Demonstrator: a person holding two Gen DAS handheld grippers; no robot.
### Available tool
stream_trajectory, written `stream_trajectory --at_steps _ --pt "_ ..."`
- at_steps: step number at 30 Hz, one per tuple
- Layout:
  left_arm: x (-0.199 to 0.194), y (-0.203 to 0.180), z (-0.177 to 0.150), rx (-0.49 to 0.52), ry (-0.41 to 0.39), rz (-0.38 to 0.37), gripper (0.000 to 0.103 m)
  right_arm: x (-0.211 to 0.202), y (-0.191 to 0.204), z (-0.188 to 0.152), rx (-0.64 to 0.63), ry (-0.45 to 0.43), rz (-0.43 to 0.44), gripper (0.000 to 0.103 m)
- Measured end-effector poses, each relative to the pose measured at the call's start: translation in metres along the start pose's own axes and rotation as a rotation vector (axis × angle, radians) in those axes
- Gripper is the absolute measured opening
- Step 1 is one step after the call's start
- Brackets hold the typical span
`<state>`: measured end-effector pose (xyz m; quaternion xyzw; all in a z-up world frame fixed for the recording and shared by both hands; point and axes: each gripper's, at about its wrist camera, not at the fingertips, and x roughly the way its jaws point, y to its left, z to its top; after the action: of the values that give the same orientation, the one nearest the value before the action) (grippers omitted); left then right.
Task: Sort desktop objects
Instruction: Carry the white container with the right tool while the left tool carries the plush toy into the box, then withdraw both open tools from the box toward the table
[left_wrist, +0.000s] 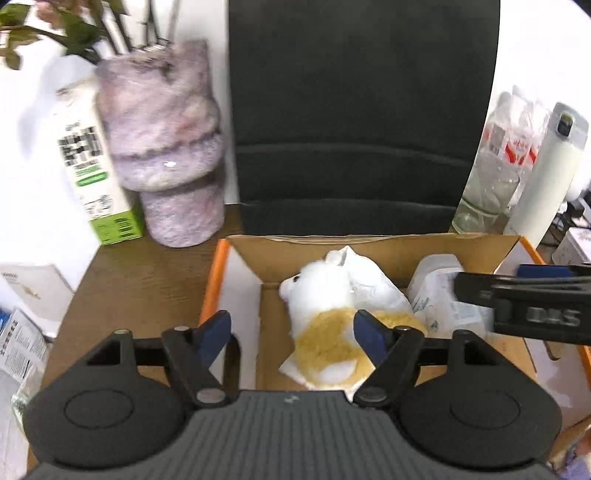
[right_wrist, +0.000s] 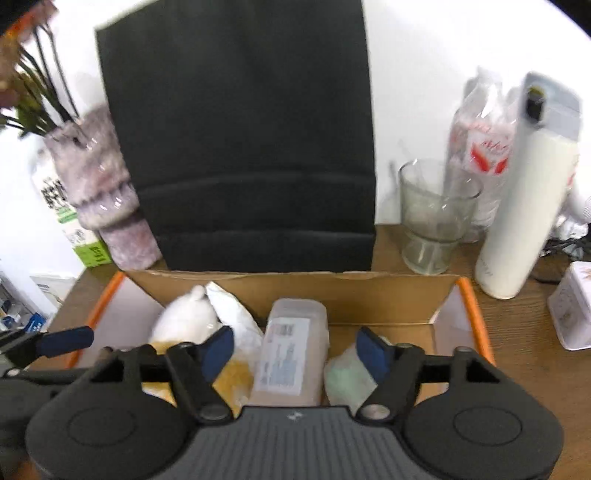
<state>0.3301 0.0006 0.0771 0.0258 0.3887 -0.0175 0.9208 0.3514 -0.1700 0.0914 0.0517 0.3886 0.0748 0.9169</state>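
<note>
Both hand-held grippers hover over an open brown cardboard box with orange-edged flaps (right_wrist: 388, 299) on the wooden worktop (left_wrist: 140, 280). The left hand-held gripper (left_wrist: 291, 326) stands wide, nothing between its blue pads; below it, in the box, lies a white plush toy with a yellow patch (left_wrist: 325, 314) on a white plastic pouch. The right hand-held gripper (right_wrist: 295, 350) is also wide and grips nothing; under it lie a translucent plastic container with a printed label (right_wrist: 291, 354) and, at its 3 o'clock, a pale green soft packet (right_wrist: 347, 376).

The toy looks light and soft, so it should squash under the pads; a pinch across its body would likely hold best. The container seems stiff and smooth, possibly slippery, best taken across its narrow sides. Standing on the worktop at 1 o'clock of the box, a clear glass tumbler (right_wrist: 432, 218) looks fragile, and the tall white flask (right_wrist: 524, 206) may tip if grasped high.
</note>
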Motion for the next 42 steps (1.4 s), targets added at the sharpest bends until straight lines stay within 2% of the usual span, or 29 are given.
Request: stream_trajectory --at_steps 2,5,11,14,19,25,28,32,34,36,40,42 --pt "-0.019 0.001 -0.008 0.012 -0.022 0.012 0.080 -0.019 0.001 -0.001 -0.015 -0.016 -0.009 0.076" --pt "-0.055 0.004 -0.037 0.004 -0.055 0.006 0.087 -0.059 -0.006 -0.019 -0.050 -0.041 -0.006 0.089" --pt "-0.119 0.001 -0.101 -0.040 -0.089 -0.019 0.097 -0.136 -0.026 -0.096 -0.147 -0.094 -0.120 0.089" --pt "-0.157 -0.005 -0.138 -0.059 -0.151 -0.059 0.103 -0.170 -0.034 -0.134 -0.125 -0.119 -0.101 0.090" --pt "-0.204 -0.017 -0.207 -0.071 -0.210 -0.082 0.103 -0.224 -0.031 -0.206 -0.111 -0.167 -0.034 0.093" --pt "-0.235 -0.025 -0.303 -0.049 -0.272 0.006 0.103 -0.257 -0.015 -0.295 -0.156 -0.240 -0.013 0.095" --pt "-0.246 -0.022 -0.339 -0.015 -0.315 0.005 0.103 -0.264 -0.009 -0.337 -0.168 -0.285 -0.033 0.095" --pt "-0.249 -0.023 -0.363 0.024 -0.391 0.021 0.103 -0.273 0.001 -0.378 -0.209 -0.303 -0.033 0.095" --pt "-0.243 -0.026 -0.363 0.039 -0.370 0.032 0.103 -0.277 0.011 -0.388 -0.294 -0.327 -0.020 0.100" --pt "-0.241 -0.026 -0.364 0.041 -0.373 0.047 0.103 -0.276 0.021 -0.392 -0.365 -0.341 -0.053 0.103" --pt "-0.238 -0.019 -0.365 0.001 -0.371 0.044 0.103 -0.266 0.027 -0.402 -0.378 -0.334 -0.073 0.101" --pt "-0.237 -0.014 -0.365 -0.036 -0.360 0.032 0.103 -0.268 0.028 -0.404 -0.396 -0.371 -0.071 0.102"
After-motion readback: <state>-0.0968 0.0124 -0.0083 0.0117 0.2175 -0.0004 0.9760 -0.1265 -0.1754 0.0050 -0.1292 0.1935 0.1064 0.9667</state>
